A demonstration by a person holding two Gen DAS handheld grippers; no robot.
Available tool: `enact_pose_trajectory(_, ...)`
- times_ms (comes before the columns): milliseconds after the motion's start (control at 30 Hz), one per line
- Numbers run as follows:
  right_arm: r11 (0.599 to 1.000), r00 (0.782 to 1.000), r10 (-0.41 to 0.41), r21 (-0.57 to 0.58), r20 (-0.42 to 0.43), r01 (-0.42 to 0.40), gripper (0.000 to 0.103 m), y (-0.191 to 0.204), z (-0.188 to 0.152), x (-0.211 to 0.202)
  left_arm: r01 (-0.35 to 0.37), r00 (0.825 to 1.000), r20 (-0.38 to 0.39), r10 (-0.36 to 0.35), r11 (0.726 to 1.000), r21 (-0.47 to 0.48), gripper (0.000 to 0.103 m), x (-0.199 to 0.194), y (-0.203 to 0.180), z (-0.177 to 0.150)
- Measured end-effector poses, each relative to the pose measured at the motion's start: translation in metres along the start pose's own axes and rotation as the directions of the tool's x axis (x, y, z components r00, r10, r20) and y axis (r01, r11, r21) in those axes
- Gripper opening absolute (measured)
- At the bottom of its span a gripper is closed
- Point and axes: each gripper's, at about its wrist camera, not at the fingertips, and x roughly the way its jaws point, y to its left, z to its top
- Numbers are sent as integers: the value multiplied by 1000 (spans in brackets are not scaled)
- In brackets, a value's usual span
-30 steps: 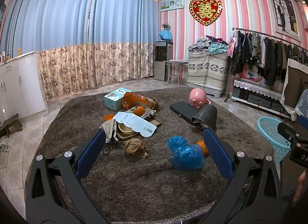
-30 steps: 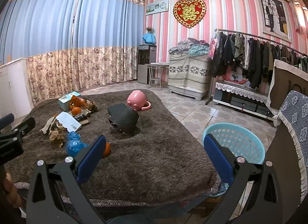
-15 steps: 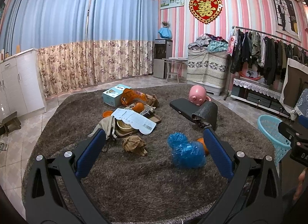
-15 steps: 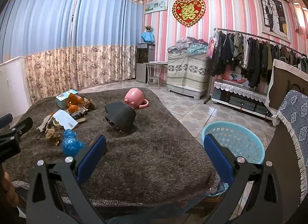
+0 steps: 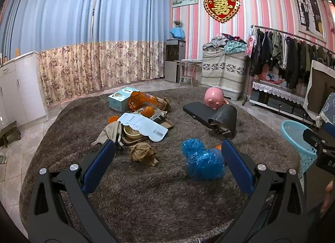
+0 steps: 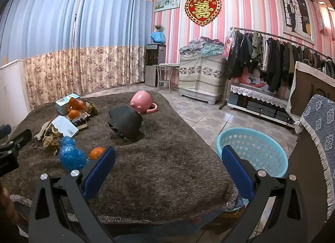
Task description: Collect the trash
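Both tongs spread wide and empty above a shaggy brown rug (image 5: 146, 201) strewn with litter. Left gripper (image 5: 167, 165) aimed at crumpled blue plastic wrap (image 5: 202, 159), at about two o'clock between its pads, touching a small orange fruit (image 6: 96, 152); crumpled brown paper (image 5: 142, 153) near eleven o'clock. Right gripper (image 6: 167, 165) facing bare rug, pale blue basket (image 6: 251, 148) off the rug's edge at two o'clock. Wrap likely light, soft, slick and crushable; best pinched across its bunched upper lobe. Long axis running roughly ten to four o'clock in the left view, narrow end pointing away from the tongs.
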Motion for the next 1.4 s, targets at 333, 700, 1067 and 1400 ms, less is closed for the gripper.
enact_pose_trajectory(333, 1000, 1000, -14, -4, -28, 14, 99, 0, -2, 13, -12, 999, -40, 12, 1000, 8, 98, 12, 1, -2)
enact_pose_trajectory(700, 999, 998, -45, -8, -37, 44, 99, -6, -3, 30, 9, 995, -103, -6, 1000, 28, 98, 39, -14, -10)
enact_pose_trajectory(1067, 990, 988, -136, -34, -70, 134, 99, -4, -5, 53, 85, 976, -209, -63, 992, 94, 93, 90, -43, -23)
enact_pose_trajectory(1400, 999, 982, 41, 41, -184, -34, 99, 15, -10, 78, 191, 959, -220, -176, 980, 50, 27, 77, -27, -13)
